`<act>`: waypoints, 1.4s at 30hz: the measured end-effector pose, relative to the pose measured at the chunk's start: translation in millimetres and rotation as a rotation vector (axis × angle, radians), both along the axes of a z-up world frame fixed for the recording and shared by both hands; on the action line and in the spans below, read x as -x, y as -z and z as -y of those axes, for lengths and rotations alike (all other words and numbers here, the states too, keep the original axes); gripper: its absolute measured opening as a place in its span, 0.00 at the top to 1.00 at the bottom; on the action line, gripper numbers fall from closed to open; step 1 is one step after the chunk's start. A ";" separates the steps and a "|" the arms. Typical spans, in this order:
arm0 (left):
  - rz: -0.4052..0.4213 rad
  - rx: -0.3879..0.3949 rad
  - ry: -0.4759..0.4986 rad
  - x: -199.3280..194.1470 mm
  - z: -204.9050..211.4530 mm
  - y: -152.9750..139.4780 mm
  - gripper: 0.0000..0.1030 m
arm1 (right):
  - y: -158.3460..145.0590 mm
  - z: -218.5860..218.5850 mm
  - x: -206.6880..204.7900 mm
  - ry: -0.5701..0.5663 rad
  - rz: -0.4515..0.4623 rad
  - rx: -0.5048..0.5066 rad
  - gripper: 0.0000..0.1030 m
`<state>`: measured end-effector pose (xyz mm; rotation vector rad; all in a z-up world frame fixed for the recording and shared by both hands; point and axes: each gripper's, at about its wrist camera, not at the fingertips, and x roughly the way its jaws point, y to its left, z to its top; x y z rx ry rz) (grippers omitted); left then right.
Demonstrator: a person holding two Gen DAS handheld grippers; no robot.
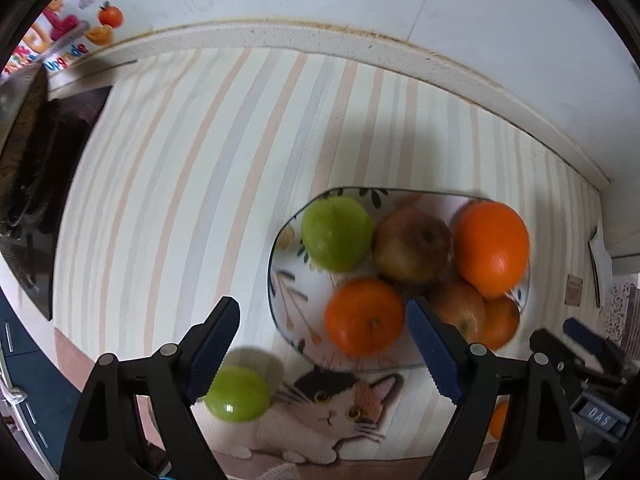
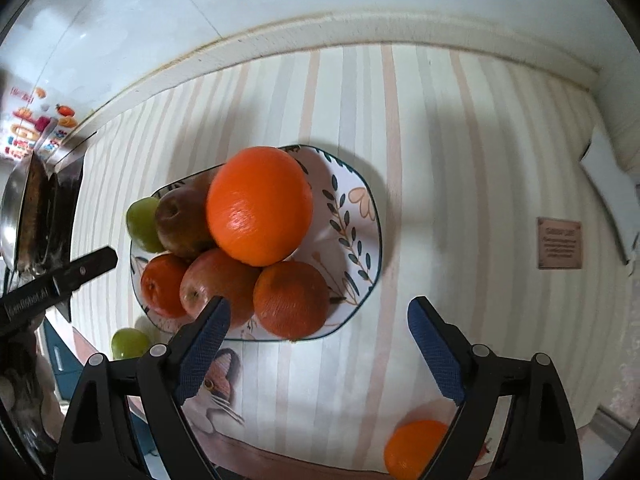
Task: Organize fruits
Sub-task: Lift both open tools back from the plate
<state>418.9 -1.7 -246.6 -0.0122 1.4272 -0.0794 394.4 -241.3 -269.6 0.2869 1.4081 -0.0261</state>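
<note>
A patterned plate (image 1: 282,280) (image 2: 356,216) on a striped mat holds a green apple (image 1: 336,232) (image 2: 142,218), two red-brown apples (image 1: 412,244) (image 2: 182,224) and three oranges, the largest (image 1: 492,248) (image 2: 260,206) on top. A loose green apple (image 1: 238,394) (image 2: 129,343) lies on the mat just by the left finger of my open, empty left gripper (image 1: 324,344). A loose orange (image 2: 414,450) (image 1: 499,420) lies near the mat's front edge, by my open, empty right gripper (image 2: 318,340).
A dark stove top (image 1: 36,184) with a pan (image 2: 18,208) sits at the left. A white backsplash ledge (image 1: 280,36) runs along the back. The mat has a cat picture (image 1: 332,408) at its front. A small brown label (image 2: 559,243) lies at the right.
</note>
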 end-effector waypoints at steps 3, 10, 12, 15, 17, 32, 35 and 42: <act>0.028 -0.016 0.008 21.1 5.6 -13.1 0.17 | -16.0 -6.1 11.0 -0.025 0.032 0.016 0.10; 0.104 -0.019 0.032 53.2 20.0 -38.1 0.17 | -53.7 -9.1 42.7 -0.059 0.108 0.057 0.10; 0.126 -0.020 0.036 61.2 22.4 -47.2 0.17 | -65.6 -8.5 52.1 -0.064 0.129 0.059 0.10; 0.157 -0.002 0.039 74.6 24.0 -66.1 0.17 | -84.6 -8.6 65.0 -0.073 0.162 0.054 0.10; 0.187 0.008 0.044 83.0 24.6 -79.6 0.17 | -96.9 -10.1 71.7 -0.082 0.182 0.056 0.10; 0.324 0.017 0.040 138.3 28.6 -143.8 0.17 | -180.3 -14.0 126.7 -0.126 0.331 0.043 0.10; 0.335 0.023 0.031 145.5 27.7 -148.4 0.17 | -188.7 -17.1 135.7 -0.130 0.343 0.028 0.10; 0.306 0.022 0.011 150.6 25.0 -135.0 0.17 | -180.8 -13.5 139.5 -0.111 0.313 0.000 0.10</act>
